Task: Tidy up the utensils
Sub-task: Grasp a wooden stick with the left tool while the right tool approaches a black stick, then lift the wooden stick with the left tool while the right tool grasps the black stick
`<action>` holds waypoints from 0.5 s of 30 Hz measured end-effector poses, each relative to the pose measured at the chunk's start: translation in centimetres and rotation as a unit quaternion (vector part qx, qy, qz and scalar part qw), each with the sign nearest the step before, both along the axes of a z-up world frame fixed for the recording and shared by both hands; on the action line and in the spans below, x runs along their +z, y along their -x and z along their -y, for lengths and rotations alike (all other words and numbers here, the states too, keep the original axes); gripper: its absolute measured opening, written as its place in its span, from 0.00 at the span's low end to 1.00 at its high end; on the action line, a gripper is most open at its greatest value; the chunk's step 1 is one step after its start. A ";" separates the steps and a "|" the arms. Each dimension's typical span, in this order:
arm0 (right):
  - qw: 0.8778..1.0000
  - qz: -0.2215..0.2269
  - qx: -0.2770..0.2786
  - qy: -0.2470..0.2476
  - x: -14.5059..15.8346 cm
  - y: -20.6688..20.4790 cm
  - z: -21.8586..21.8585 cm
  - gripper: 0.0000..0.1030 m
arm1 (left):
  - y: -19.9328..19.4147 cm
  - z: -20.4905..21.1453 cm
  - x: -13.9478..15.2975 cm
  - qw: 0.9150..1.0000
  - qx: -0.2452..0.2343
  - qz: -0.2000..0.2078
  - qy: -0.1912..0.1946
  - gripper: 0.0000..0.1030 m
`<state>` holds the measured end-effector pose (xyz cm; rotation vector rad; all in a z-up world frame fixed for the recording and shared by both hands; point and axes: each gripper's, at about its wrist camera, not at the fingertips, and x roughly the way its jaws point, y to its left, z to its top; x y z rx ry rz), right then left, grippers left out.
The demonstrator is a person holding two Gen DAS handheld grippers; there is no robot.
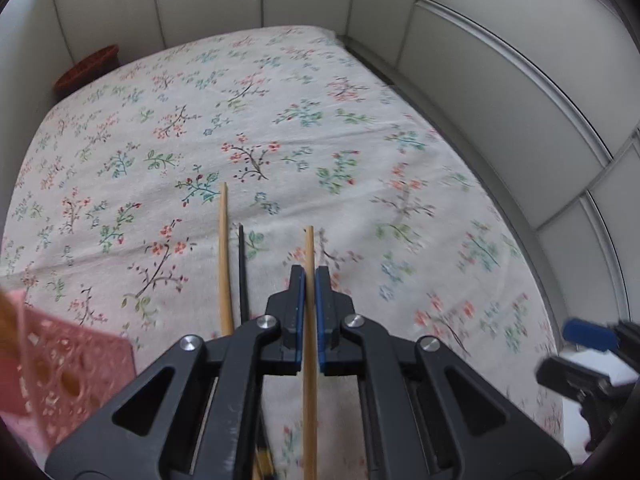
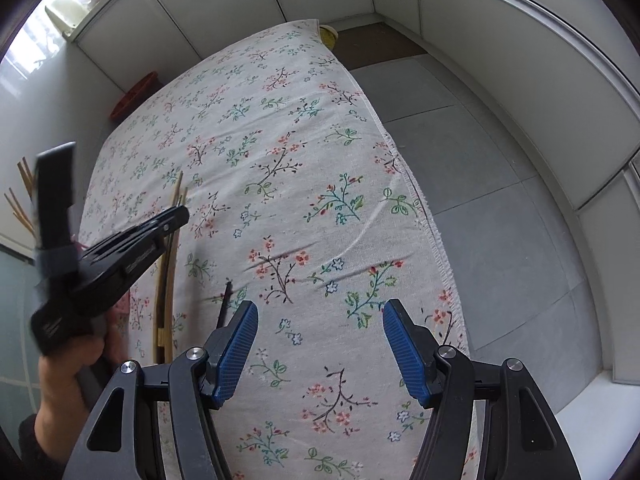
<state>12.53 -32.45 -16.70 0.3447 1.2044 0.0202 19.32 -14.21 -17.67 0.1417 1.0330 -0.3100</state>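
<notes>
My left gripper [image 1: 310, 276] is shut on a wooden chopstick [image 1: 309, 248] that runs forward between its blue pads, above the floral tablecloth [image 1: 280, 120]. A second wooden chopstick [image 1: 223, 248] and a black chopstick [image 1: 242, 268] lie on the cloth just to its left. A pink perforated utensil basket [image 1: 52, 360] sits at the lower left. My right gripper [image 2: 318, 320] is open and empty above the cloth. The right wrist view shows the left gripper [image 2: 120, 256] at the left, wooden chopsticks [image 2: 166, 280] under it, and a black chopstick [image 2: 225, 304] by my left finger.
A red woven basket [image 1: 86, 68] sits beyond the table's far left corner. White cabinet panels [image 1: 480, 80] wall the far and right sides. Grey floor tiles [image 2: 480, 160] lie right of the table edge. More wooden sticks [image 2: 20, 200] stand at the far left.
</notes>
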 end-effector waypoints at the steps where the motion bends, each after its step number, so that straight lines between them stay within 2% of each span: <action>1: 1.000 0.000 0.002 0.003 0.1 0.2 -0.2 0.64 | 1.0 -0.1 0.6 1.000 -0.007 0.006 -0.001 0.06; 7: 1.000 0.001 0.004 0.005 0.3 1.6 -0.7 0.64 | 5.8 -1.6 3.6 0.998 -0.042 0.055 -0.014 0.06; 15: 1.000 -0.006 -0.002 -0.008 -0.1 2.0 -1.6 0.64 | 9.7 -6.1 6.5 0.996 -0.029 0.073 0.030 0.06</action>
